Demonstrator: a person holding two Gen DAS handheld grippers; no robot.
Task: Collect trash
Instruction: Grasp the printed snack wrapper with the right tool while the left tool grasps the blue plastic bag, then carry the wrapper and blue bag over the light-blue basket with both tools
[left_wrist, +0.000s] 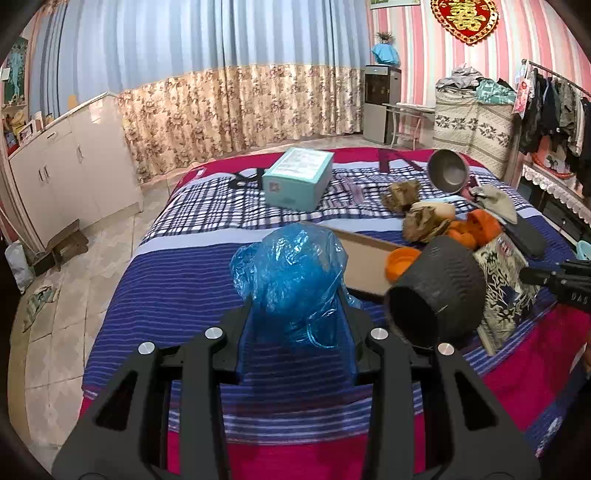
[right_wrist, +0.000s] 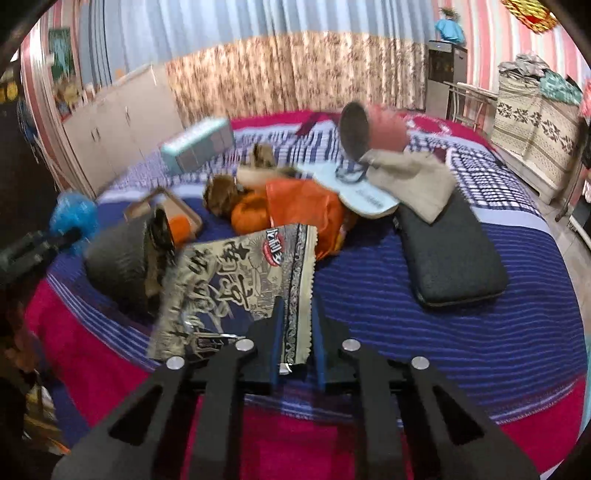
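Note:
My left gripper (left_wrist: 297, 317) is shut on a crumpled blue plastic bag (left_wrist: 291, 280) and holds it above the striped bed. My right gripper (right_wrist: 297, 325) is shut on the edge of a printed snack wrapper (right_wrist: 236, 284), which leans against a dark ribbed bin (right_wrist: 122, 258) lying on its side. The bin (left_wrist: 436, 291) lies just right of the blue bag in the left wrist view, with its mouth facing me. The wrapper (left_wrist: 506, 280) stands behind it. Orange plastic (right_wrist: 303, 210) and brown crumpled paper (left_wrist: 421, 221) lie in a pile beyond.
On the bed lie a teal box (left_wrist: 297, 177), a metal bowl (left_wrist: 448, 171), a flat cardboard box (left_wrist: 365, 258), a dark cushion (right_wrist: 447, 251), a beige cloth (right_wrist: 410, 181) and a pale slipper (right_wrist: 354, 192). White cabinets (left_wrist: 70, 173) stand left, a clothes rack (left_wrist: 554, 107) right.

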